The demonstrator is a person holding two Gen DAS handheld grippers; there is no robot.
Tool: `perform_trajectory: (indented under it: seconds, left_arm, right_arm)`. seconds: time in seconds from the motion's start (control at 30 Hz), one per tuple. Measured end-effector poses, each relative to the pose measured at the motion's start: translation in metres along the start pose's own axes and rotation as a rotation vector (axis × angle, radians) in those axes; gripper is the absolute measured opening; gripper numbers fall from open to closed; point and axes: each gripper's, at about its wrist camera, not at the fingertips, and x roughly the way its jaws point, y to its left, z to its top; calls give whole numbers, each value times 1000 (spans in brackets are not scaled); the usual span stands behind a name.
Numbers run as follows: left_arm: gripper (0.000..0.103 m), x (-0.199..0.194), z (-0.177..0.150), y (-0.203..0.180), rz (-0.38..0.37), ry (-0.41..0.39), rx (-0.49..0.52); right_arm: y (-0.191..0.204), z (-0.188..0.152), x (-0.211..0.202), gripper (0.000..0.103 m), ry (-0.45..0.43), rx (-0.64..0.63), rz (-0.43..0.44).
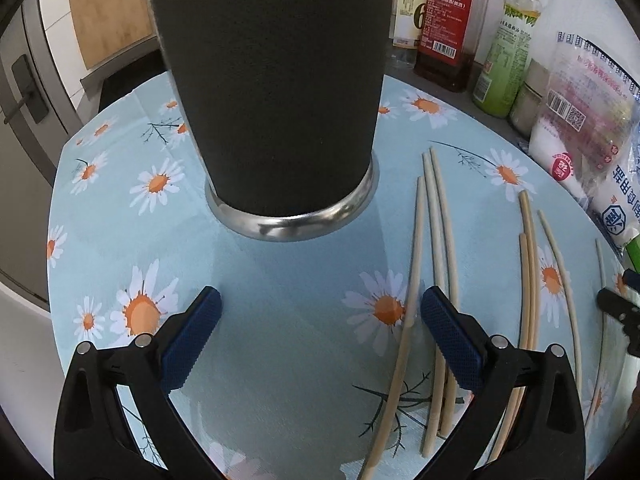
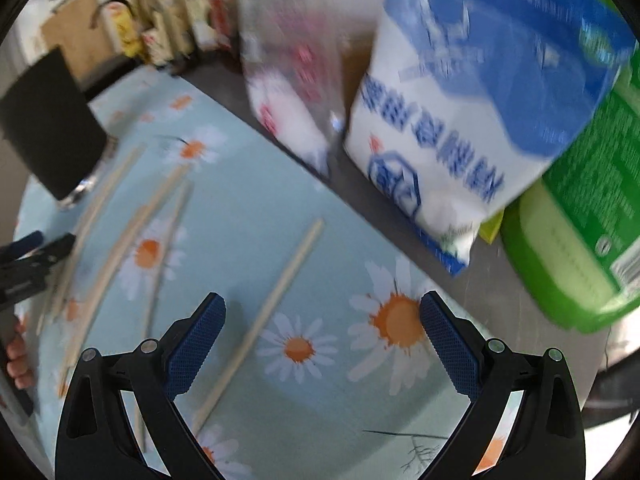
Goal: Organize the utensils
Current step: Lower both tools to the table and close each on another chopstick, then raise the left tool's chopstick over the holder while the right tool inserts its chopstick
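Both claws are up over the pale blue daisy-print tablecloth (image 1: 280, 300), and neither has anything in it. The left gripper (image 1: 320, 344) is spread wide, its blue ribbed pads (image 1: 192, 340) well apart with bare cloth between them. Straight ahead of it stands the tall dark grey tumbler with the shiny steel base ring (image 1: 276, 100), upright on the cloth and apart from the fingers.

Right of that tumbler lie the pale wooden chopsticks. A near bunch of three (image 1: 436, 240) runs roughly lengthwise, its lower ends passing under the left gripper's right finger; whether that finger touches them, I can't tell. Further right of the tumbler, a second loose bunch (image 1: 530, 260) lies flat, curved by the lens.

Over in the right wrist view, heavily blurred, the right gripper (image 2: 322, 340) is also wide open, holding nothing. One single wooden chopstick (image 2: 276, 308) lies diagonally on the cloth, its lower end near the left pad of that claw, well right of the tumbler. The other sticks show as streaks beside the tumbler's base.

Beyond the cloth, far right of the tumbler, stand a white bag with blue print (image 2: 472, 120), a clear bag with pink print (image 2: 292, 80) and a green container (image 2: 580, 240). Behind the tumbler, a dark sauce bottle with a red label (image 1: 448, 28) and a green-labelled bottle (image 1: 508, 48) line the back.
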Motion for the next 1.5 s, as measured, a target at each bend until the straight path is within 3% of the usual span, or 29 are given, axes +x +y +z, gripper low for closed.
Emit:
perform_trajectory:
  seconds: [0.17, 0.23, 0.3, 0.33, 0.37, 0.4, 0.43, 0.53, 0.9, 1.2, 1.5]
  left_arm:
    - [92, -2, 1, -1, -10, 12, 8]
    - [80, -5, 1, -4, -25, 7, 28]
    - [52, -9, 1, -8, -42, -7, 49]
    - [45, -10, 1, -9, -45, -5, 45]
    - [27, -11, 2, -9, -43, -3, 41]
    - [10, -12, 2, -9, -55, 2, 38]
    - [7, -12, 3, -10, -67, 11, 37]
    - [6, -13, 1, -16, -43, 15, 53]
    - [5, -24, -14, -6, -77, 59, -59]
    - [5, -56, -35, -5, -28, 33, -159]
    - [5, -106, -49, 5, 84, -29, -258]
  right_arm:
    - [3, -2, -1, 94, 27, 74, -54]
    - [2, -3, 0, 93, 35, 79, -57]
    - [3, -3, 0, 87, 32, 76, -57]
    - [5, -4, -3, 73, 30, 67, -52]
    - [10, -4, -7, 61, 21, 51, -44]
    - [14, -4, -9, 39, 19, 41, -38]
    - [18, -4, -10, 23, 22, 24, -23]
    - [28, -3, -11, 5, 24, -42, -3]
    - [-1, 13, -10, 5, 112, 45, 256]
    - [-1, 29, -45, 5, 49, -74, 335]
    - [23, 56, -81, 5, -33, -209, 452]
